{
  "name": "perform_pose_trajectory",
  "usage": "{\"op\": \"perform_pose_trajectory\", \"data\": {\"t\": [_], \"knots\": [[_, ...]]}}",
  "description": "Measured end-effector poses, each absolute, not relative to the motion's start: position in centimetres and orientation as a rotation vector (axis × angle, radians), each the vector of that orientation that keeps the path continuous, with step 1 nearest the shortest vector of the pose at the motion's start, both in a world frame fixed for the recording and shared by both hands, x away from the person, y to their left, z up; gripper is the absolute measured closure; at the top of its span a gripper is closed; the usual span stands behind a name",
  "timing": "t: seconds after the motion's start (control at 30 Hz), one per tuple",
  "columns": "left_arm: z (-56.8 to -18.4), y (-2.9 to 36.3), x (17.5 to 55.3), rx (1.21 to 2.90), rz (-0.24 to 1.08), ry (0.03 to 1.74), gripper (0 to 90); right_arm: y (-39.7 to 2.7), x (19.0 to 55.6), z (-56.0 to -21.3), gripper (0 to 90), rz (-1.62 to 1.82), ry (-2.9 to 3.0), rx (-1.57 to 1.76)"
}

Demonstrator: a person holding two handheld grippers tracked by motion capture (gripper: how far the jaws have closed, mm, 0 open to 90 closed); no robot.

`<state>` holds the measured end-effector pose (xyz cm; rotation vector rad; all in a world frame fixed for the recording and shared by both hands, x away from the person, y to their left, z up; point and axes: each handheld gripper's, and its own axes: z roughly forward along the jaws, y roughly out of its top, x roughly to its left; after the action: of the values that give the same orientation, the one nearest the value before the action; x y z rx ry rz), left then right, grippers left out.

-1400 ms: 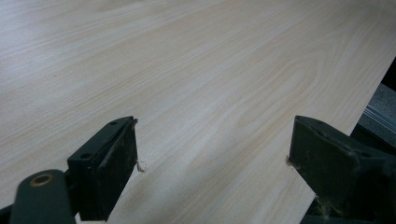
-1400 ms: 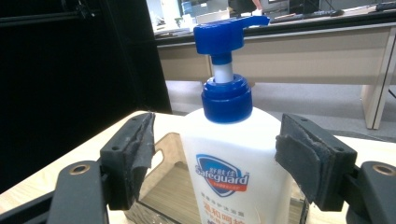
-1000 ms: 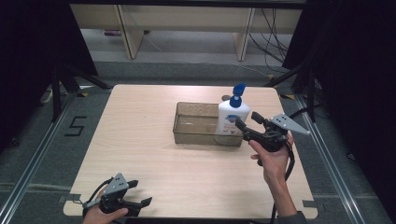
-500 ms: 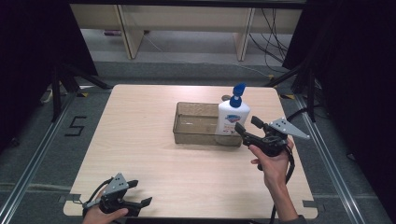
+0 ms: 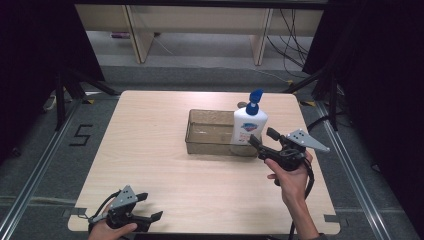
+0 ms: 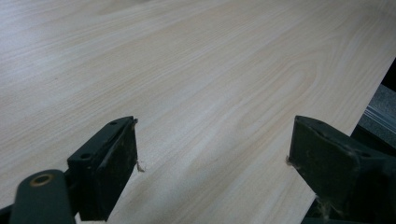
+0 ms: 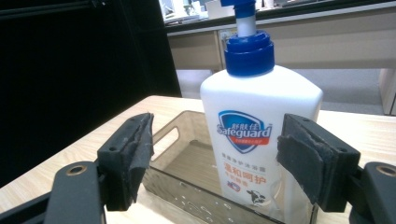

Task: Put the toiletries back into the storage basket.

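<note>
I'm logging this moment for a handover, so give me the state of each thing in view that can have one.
soap bottle: upright in the tray's right end, blue pump cap on, not gripped.
tray: on the table, open-topped, holding the bottle.
right gripper: open, jaws near the bottle, apart from it.
left gripper: open, nothing between its jaws, low over the table's near left corner.
</note>
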<state>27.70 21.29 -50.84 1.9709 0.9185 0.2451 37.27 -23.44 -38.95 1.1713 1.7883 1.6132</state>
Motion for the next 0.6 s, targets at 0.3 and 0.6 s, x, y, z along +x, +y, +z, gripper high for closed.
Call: {"op": "perform_pose_trajectory", "data": {"t": [0.3,0.6], "knots": [[-50.9,21.3,27.7,1.966,0.246,0.924,14.8,-22.8,36.8,-39.4,26.7,1.626,1.814,1.182],[-50.8,21.4,27.7,1.962,0.248,0.932,14.7,-21.9,36.4,-40.3,26.0,1.626,1.859,1.186]]}}
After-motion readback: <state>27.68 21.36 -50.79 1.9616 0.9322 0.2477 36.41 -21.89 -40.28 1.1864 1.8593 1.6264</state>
